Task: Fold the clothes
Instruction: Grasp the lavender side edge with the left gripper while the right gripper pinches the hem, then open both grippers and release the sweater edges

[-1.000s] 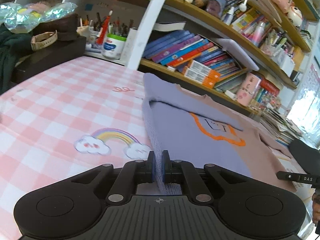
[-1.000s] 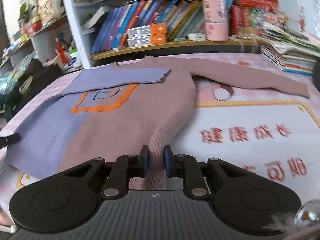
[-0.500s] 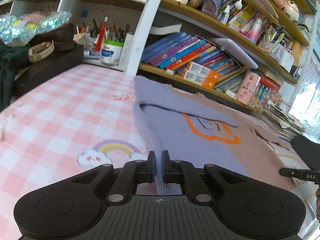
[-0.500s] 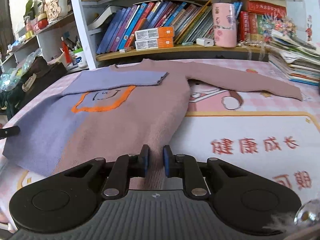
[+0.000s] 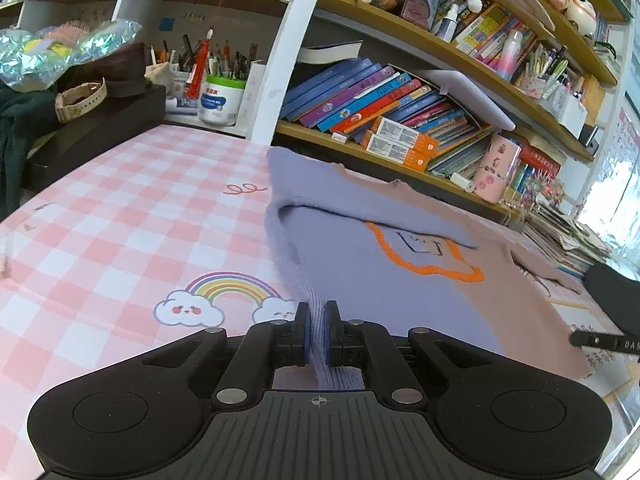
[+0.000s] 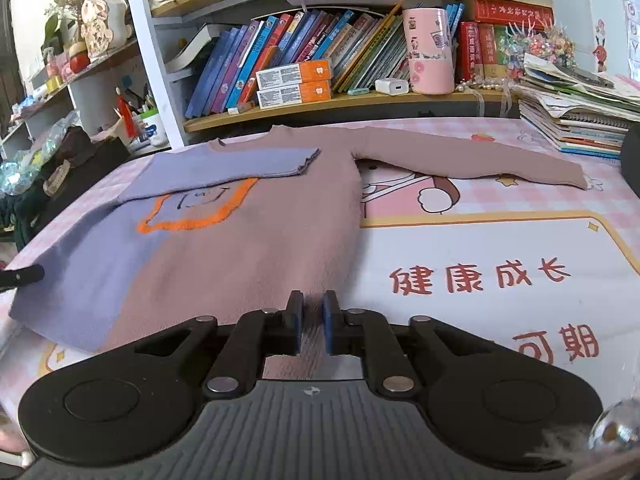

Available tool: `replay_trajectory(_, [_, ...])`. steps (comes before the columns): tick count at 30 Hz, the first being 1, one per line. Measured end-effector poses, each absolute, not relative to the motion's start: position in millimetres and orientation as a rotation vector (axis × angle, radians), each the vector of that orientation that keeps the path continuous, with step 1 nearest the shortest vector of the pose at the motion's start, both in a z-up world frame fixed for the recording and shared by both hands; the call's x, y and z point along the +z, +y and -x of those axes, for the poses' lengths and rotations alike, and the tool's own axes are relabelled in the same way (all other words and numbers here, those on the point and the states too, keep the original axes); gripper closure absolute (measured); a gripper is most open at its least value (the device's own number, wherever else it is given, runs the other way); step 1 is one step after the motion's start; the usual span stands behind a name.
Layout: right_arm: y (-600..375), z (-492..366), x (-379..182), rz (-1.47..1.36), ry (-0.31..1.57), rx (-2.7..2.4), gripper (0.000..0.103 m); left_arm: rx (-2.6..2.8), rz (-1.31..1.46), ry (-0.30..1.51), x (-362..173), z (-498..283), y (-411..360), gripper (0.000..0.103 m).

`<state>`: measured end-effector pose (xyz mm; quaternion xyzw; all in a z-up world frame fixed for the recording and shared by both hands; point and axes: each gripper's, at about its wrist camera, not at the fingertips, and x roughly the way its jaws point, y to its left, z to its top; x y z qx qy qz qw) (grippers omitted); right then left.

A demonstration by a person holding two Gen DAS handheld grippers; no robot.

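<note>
The sweater [image 6: 248, 240] lies flat on the desk [image 6: 500, 248]. Left gripper [image 5: 318, 330] is clamped on its lilac hem. Right gripper [image 6: 311, 326] is opening, apparently releasing the mauve hem between its pads.

Both the left gripper [image 5: 318, 334] and the right gripper [image 6: 311, 326] are matte black. Each has a ribbed grey base, silver pivot screws and blue-padded fingers [image 6: 327, 328].

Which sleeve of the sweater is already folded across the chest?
The purple sleeve, lying over the sweater; the brown sleeve stretches out flat on the mat.
</note>
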<state>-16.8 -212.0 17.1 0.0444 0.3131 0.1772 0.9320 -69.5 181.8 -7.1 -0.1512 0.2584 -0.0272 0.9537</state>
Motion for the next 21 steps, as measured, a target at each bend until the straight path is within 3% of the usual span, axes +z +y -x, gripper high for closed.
replay_trajectory(1, [-211, 15, 18, -0.093, 0.639, 0.362, 0.066, -0.051, 0.309, 0.532, -7, 70, 182, 0.095])
replay_trajectory(2, [-209, 13, 18, -0.093, 0.635, 0.358, 0.061, -0.047, 0.312, 0.539, -8, 70, 183, 0.093])
replay_trajectory(5, [-205, 7, 14, -0.082, 0.650, 0.345, 0.059, -0.044, 0.321, 0.551, -12, 70, 184, 0.089])
replay_trajectory(8, [-200, 6, 8, -0.062, 0.664, 0.350, 0.069, -0.065, 0.319, 0.556, -17, 69, 182, 0.090])
replay_trajectory(10, [-197, 6, 8, -0.038, 0.662, 0.355, 0.090, -0.074, 0.307, 0.547, -18, 69, 180, 0.093])
replay_trajectory(12, [-198, 7, 8, -0.059, 0.670, 0.367, 0.091, -0.080, 0.300, 0.547, -17, 68, 178, 0.097])
replay_trajectory(21, [-207, 16, 9, -0.045, 0.671, 0.355, 0.092, -0.104, 0.257, 0.545, -14, 66, 168, 0.098])
